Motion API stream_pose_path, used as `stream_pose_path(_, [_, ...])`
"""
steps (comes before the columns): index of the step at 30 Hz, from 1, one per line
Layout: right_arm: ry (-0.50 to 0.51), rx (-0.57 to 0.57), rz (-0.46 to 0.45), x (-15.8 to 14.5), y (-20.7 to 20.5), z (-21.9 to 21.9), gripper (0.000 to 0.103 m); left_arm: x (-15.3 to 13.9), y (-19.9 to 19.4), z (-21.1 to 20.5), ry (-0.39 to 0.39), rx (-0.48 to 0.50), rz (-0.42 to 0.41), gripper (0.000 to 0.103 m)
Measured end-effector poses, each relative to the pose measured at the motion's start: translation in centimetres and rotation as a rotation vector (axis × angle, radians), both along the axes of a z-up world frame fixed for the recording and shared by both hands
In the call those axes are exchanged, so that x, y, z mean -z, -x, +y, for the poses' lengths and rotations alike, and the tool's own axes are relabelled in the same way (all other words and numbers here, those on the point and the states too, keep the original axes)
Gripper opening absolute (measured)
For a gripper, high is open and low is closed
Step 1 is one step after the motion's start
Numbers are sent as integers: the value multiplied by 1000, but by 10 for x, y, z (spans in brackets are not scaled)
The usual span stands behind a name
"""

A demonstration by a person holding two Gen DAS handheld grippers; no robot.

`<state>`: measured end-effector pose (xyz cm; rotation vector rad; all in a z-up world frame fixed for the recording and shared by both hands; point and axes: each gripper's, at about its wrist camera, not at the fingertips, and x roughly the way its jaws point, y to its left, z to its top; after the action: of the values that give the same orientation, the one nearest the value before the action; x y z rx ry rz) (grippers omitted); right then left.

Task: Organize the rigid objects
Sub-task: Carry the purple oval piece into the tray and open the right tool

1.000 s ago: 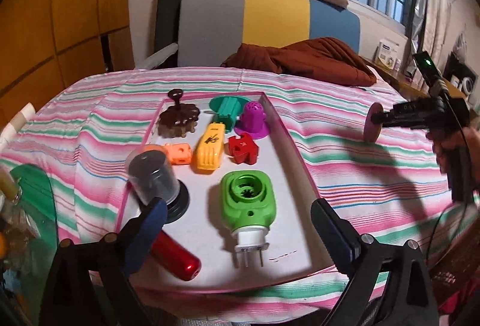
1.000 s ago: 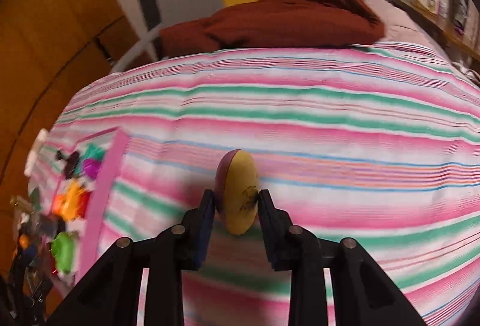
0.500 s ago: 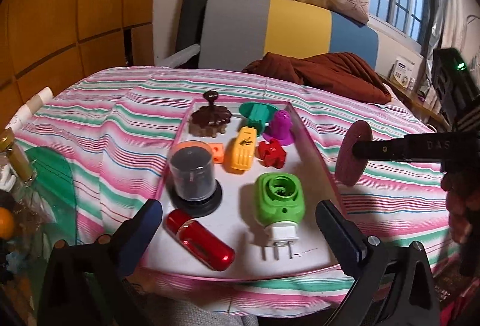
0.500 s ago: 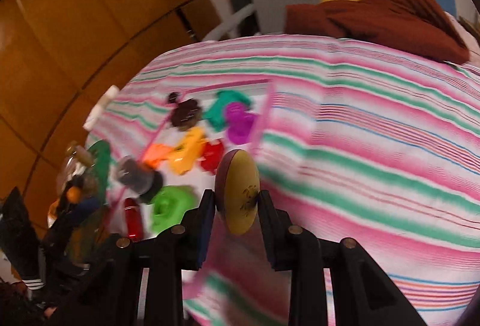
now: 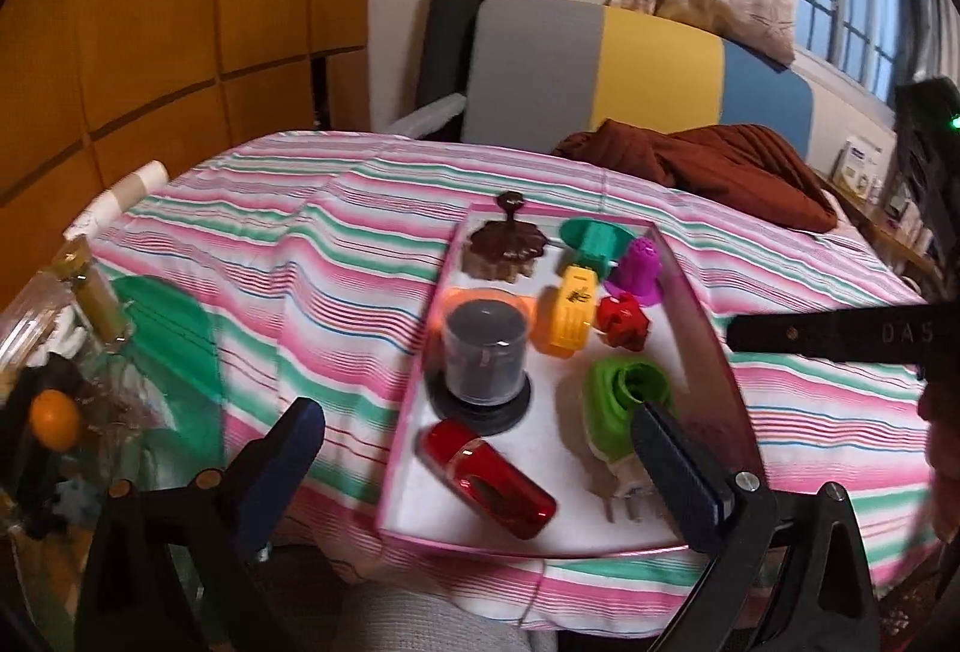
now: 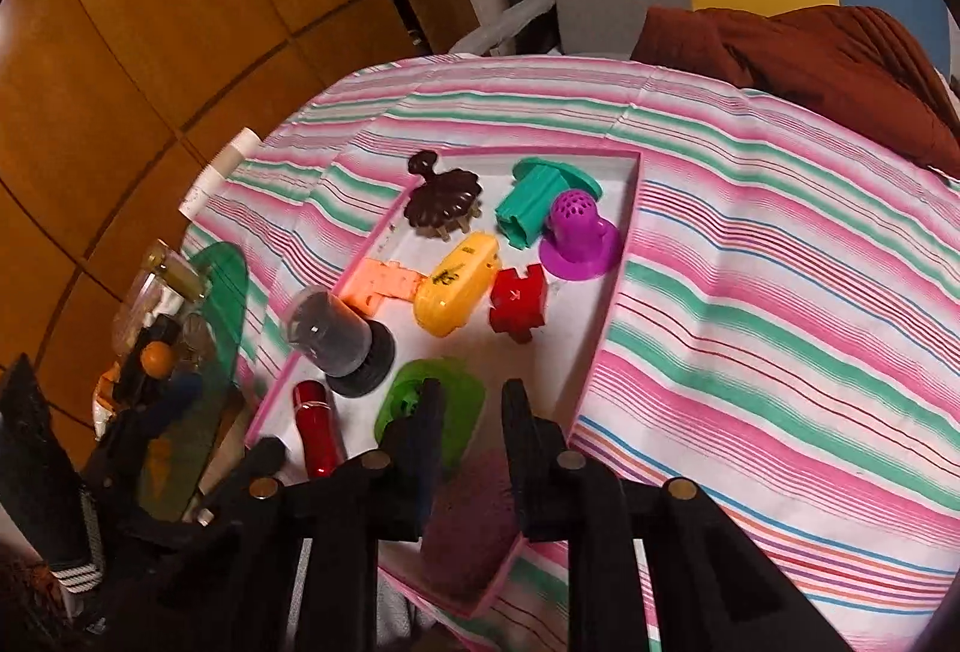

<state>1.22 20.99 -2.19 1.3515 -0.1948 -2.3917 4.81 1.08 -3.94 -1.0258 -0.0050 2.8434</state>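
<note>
A: Left gripper (image 5: 480, 466): black frame, dark blue fingers (image 5: 678, 472), silver screws at the pivots.

B: Right gripper (image 6: 471, 442): same black frame, brass-coloured screw heads. From the left view, pale lettering "DAS" on its black bar, a green light above.

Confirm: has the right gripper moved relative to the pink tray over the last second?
Yes. The right gripper went left, from over the striped cloth beside the pink tray to above its near corner.

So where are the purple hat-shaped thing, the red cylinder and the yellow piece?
purple hat-shaped thing (image 6: 577, 226): right wrist view, on its dotted dome.
red cylinder (image 5: 486, 478): left wrist view, mid-body.
yellow piece (image 6: 459, 283): right wrist view, on its top face by the black marking.
</note>
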Motion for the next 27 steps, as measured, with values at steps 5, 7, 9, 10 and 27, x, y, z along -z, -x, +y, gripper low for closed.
stream_pose_path(5, [-29,8,-27,7,-1,-1,19,-1,6,3,62,-46,-22,103])
stream_pose_path(7, [-45,8,-33,9,-3,-4,19,-2,6,4,69,-45,-27,103])
stream_pose_path(9, [-57,10,-35,10,-4,-6,19,-4,6,4,65,-43,-25,103])
stream_pose_path(10, [-59,11,-37,10,-5,-7,19,-4,5,3,64,-44,-24,103])
stream_pose_path(27, [-186,108,20,-13,-5,-27,40,-29,10,4,185,-132,5,103])
